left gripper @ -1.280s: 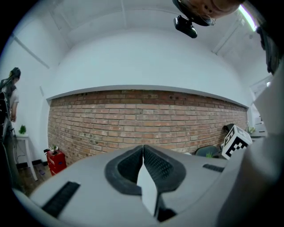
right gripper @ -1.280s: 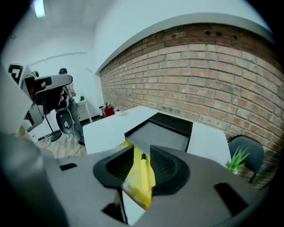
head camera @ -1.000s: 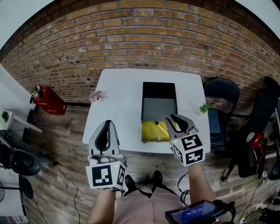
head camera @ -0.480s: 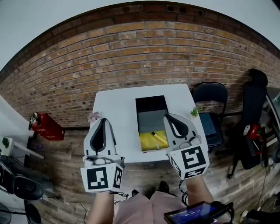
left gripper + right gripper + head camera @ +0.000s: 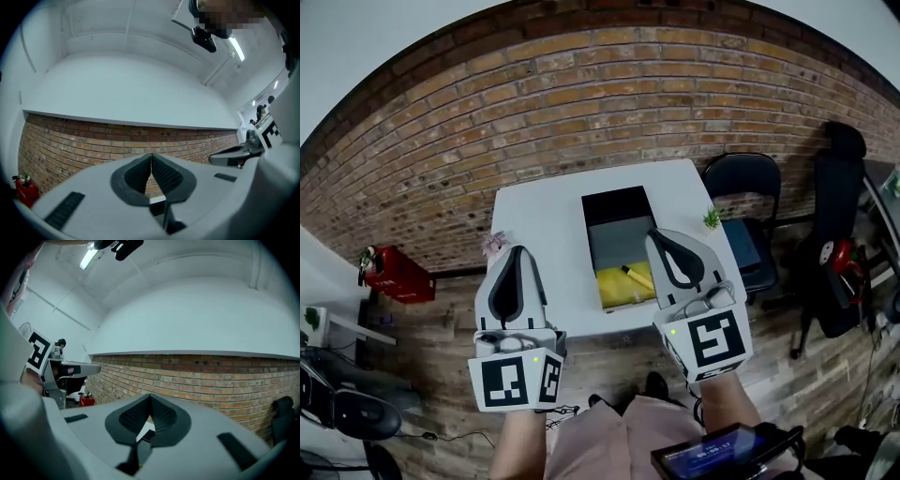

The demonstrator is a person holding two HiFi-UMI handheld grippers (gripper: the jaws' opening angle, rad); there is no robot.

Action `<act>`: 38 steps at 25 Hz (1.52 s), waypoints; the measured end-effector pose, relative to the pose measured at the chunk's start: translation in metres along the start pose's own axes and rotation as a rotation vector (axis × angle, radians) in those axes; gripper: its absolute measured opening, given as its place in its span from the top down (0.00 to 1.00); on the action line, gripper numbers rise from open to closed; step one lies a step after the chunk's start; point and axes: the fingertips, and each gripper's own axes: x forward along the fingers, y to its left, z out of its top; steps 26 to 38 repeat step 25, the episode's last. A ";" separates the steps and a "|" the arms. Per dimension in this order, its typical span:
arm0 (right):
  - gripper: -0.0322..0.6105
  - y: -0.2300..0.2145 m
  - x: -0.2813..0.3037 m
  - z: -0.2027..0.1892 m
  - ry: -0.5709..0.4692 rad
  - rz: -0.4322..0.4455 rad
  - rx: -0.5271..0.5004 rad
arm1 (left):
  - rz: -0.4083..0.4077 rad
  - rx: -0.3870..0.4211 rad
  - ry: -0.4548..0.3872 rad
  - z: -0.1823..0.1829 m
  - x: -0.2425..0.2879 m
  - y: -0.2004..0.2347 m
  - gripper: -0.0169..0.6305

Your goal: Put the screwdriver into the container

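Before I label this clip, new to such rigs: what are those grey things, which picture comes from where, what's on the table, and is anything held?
A person wears a head camera and holds a two-jaw gripper in each hand. The head view looks down on the left gripper and right gripper, near a white table. The other two pictures come from cameras riding on each gripper, looking along its jaws toward a brick wall. On the table stands a container with the screwdriver lying in its yellow end. Both grippers are shut and hold nothing.
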 end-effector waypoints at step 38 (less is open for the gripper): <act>0.95 -0.002 -0.013 0.005 -0.005 0.002 -0.010 | -0.010 0.004 0.018 -0.005 -0.011 -0.016 0.95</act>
